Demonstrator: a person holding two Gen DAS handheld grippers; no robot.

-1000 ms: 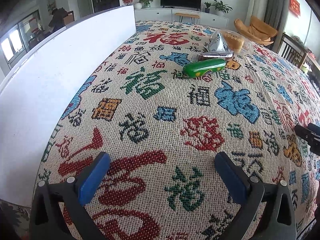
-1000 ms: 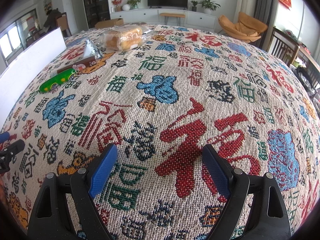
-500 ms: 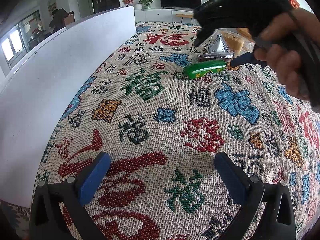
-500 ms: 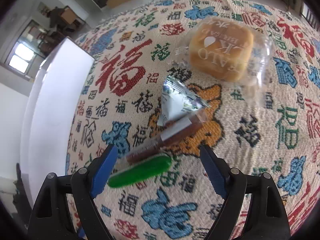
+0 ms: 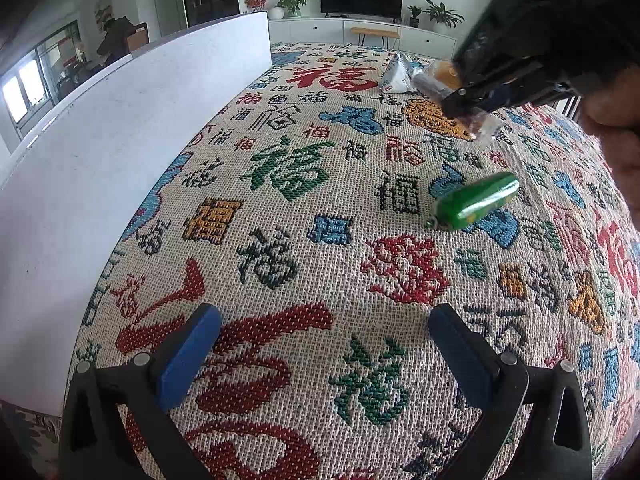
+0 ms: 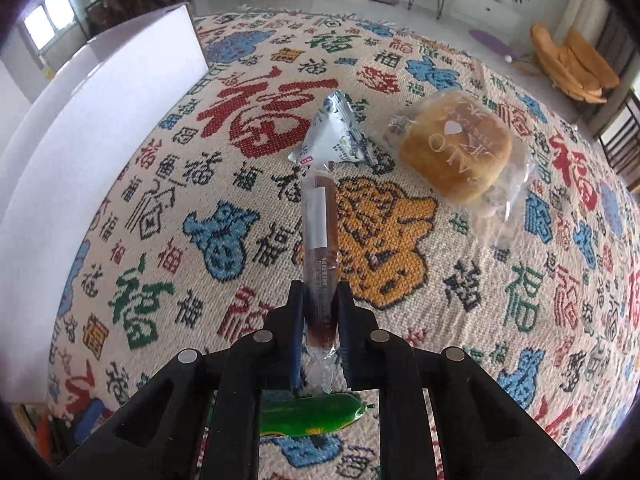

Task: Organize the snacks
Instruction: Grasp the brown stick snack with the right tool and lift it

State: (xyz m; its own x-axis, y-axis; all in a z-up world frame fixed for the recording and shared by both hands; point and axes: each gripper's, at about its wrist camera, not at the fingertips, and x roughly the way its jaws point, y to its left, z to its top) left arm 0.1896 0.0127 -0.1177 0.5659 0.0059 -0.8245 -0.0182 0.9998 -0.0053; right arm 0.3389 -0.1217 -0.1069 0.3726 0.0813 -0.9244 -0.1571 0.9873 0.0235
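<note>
My right gripper (image 6: 319, 304) is shut on a long brown snack stick in clear wrap (image 6: 318, 232), held above the patterned cloth; it also shows in the left wrist view (image 5: 464, 106) with the stick's wrapper end (image 5: 482, 126). A green sausage-shaped snack (image 5: 476, 202) lies on the cloth and shows under my right gripper (image 6: 308, 416). A silver triangular packet (image 6: 334, 136) and a wrapped bread bun (image 6: 456, 146) lie beyond. My left gripper (image 5: 324, 344) is open and empty, low over the near cloth.
A tall white board (image 5: 120, 152) stands along the left edge of the table; it also shows in the right wrist view (image 6: 92, 120). The woven cloth with coloured characters (image 5: 288, 216) covers the table. Chairs and a TV cabinet are far behind.
My right gripper went from open above the snacks to shut on the brown stick and lifted it. The green snack now lies nearer my left gripper, which has not moved.
</note>
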